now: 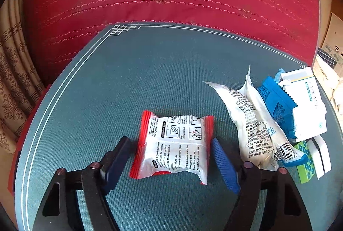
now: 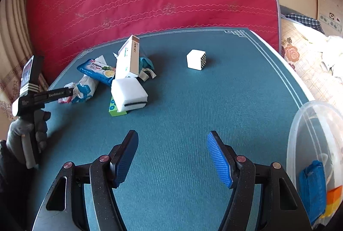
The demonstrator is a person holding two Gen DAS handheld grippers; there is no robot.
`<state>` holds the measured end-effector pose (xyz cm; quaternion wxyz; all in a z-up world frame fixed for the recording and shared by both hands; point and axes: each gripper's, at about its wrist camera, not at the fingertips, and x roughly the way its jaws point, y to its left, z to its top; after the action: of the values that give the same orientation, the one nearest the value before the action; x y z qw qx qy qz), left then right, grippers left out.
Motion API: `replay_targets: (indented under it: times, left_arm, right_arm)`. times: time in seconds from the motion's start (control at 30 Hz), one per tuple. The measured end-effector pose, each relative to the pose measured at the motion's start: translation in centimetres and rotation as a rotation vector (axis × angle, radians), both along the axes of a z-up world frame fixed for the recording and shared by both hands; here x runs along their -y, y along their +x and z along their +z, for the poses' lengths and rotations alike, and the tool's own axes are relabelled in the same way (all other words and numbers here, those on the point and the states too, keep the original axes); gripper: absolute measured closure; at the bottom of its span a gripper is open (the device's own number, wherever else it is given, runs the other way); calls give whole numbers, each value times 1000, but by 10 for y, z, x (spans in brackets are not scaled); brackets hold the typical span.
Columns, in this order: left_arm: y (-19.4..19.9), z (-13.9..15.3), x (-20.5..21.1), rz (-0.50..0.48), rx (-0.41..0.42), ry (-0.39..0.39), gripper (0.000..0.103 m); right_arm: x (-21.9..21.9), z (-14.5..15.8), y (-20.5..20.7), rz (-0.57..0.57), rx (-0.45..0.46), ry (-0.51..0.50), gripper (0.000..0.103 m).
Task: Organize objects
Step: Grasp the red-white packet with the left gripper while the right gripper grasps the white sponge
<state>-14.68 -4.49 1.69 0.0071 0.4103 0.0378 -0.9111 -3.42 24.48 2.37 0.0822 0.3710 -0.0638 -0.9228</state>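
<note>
a: your left claw (image 1: 170, 150) is spread around the red-edged packet (image 1: 173, 146) on the bench (image 1: 107, 81); pads not touching it.

b: close off-centre and that slick wrapper could squirt out rightward into the pile (image 1: 278, 115).

a: right claw (image 2: 172, 156) is apart, empty, the clear bin (image 2: 300, 134) just right.

Teal desk (image 2: 182, 102), white border lines. Red-edged sachet (image 1: 173, 147) flat between left tongs (image 1: 171, 158), jaws apart. Pile just right of them: white pouch (image 1: 255, 119), blue packet (image 1: 276, 102), box (image 1: 308, 109), sponge (image 2: 128, 91). Small cube (image 2: 196, 59) ahead of right tongs (image 2: 172, 156); tub (image 2: 317, 145) to their right.
</note>
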Motion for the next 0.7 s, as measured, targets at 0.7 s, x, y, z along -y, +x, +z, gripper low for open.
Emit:
replay_targets:
  times: [0.7]
  left_arm:
    - [5,9,2,-4,-92,40,47]
  right_arm:
    - [67,-11,-93,160,49,-34,35]
